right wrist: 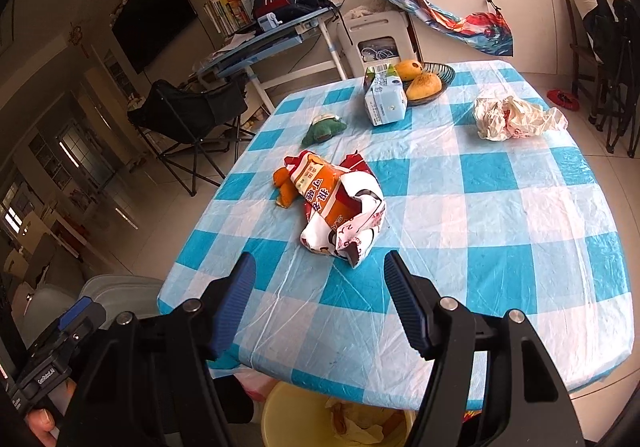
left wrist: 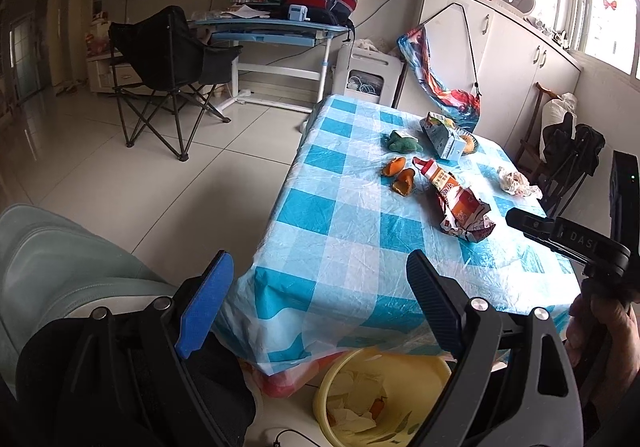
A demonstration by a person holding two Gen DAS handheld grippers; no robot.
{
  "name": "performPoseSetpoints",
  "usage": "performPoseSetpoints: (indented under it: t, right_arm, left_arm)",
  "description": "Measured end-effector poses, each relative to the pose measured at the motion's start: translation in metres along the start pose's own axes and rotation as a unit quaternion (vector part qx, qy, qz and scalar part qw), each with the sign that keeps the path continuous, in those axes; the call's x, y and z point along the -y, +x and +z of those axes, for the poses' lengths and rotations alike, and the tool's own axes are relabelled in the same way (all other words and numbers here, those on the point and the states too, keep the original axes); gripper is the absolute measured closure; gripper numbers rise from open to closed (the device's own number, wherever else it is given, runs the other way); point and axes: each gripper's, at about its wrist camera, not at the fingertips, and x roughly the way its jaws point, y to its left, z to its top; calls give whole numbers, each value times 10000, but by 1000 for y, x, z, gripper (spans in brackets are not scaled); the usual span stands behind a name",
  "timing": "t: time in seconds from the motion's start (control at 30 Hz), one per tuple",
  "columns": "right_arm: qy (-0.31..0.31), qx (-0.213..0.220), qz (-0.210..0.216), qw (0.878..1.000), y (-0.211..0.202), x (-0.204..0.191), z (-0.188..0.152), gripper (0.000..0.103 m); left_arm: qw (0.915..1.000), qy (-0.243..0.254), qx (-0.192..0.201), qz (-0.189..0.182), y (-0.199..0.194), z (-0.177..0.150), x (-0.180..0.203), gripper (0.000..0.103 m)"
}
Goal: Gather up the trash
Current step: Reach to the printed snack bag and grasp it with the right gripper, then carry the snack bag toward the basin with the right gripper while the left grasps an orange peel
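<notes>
A crumpled orange-and-red snack bag point(right wrist: 340, 207) point(left wrist: 460, 203) lies mid-table on the blue-checked cloth point(right wrist: 500, 207) point(left wrist: 340, 227). Orange peel pieces point(left wrist: 400, 175) point(right wrist: 282, 183) lie beside it, and a crumpled white paper wad point(right wrist: 516, 119) point(left wrist: 518, 183) sits farther right. A yellow bin point(left wrist: 420, 371) point(right wrist: 288, 411) with scraps in it stands under the near table edge. My right gripper point(right wrist: 320, 287) is open just short of the snack bag, nothing between its fingers. My left gripper point(left wrist: 320, 299) is open and empty over the table's near left corner, above the bin.
A blue milk carton point(right wrist: 386, 99) point(left wrist: 444, 135), a bowl of mangoes point(right wrist: 420, 81) and a green plush toy point(right wrist: 324, 127) point(left wrist: 404, 141) stand at the table's far side. A black folding chair point(left wrist: 168, 59), a desk point(left wrist: 272, 31) and white cabinets point(left wrist: 520, 59) surround the table.
</notes>
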Motion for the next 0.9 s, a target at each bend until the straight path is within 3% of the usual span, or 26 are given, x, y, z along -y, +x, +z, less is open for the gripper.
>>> performPoseSetpoints:
  t: [0.2, 0.27, 0.3, 0.37, 0.53, 0.7, 0.8, 0.87, 0.9]
  right_arm:
    - [23, -524, -76, 9986, 63, 10, 30, 39]
    - [20, -656, -64, 9978, 80, 14, 32, 50]
    - [51, -733, -10, 9973, 86, 17, 32, 67]
    - [169, -799, 85, 9966, 90, 24, 30, 83]
    - [185, -650, 74, 9977, 69, 33, 25, 90]
    - [516, -331, -245, 9978, 39, 59, 26, 90]
    - [685, -399, -351, 9962, 35, 73, 26, 90]
    - [797, -469, -301, 9953, 38, 77, 26, 79]
    - [816, -471, -271, 9952, 40, 77, 26, 63]
  left_arm:
    - [9995, 239, -144, -149, 28, 29, 11, 18]
    - [9994, 282, -184, -109, 45, 44, 14, 18]
    - [9993, 291, -222, -96, 55, 52, 16, 18]
    - [9989, 318, -335, -42, 79, 66, 20, 18]
    - [9955, 495, -801, 40, 147, 87, 38, 18]
    - [9936, 693, -889, 13, 195, 106, 62, 18]
    - [9908, 896, -1009, -74, 222, 112, 79, 18]
    - [9879, 1039, -1148, -104, 240, 114, 92, 18]
    - [9860, 1129, -1226, -109, 248, 113, 98, 19]
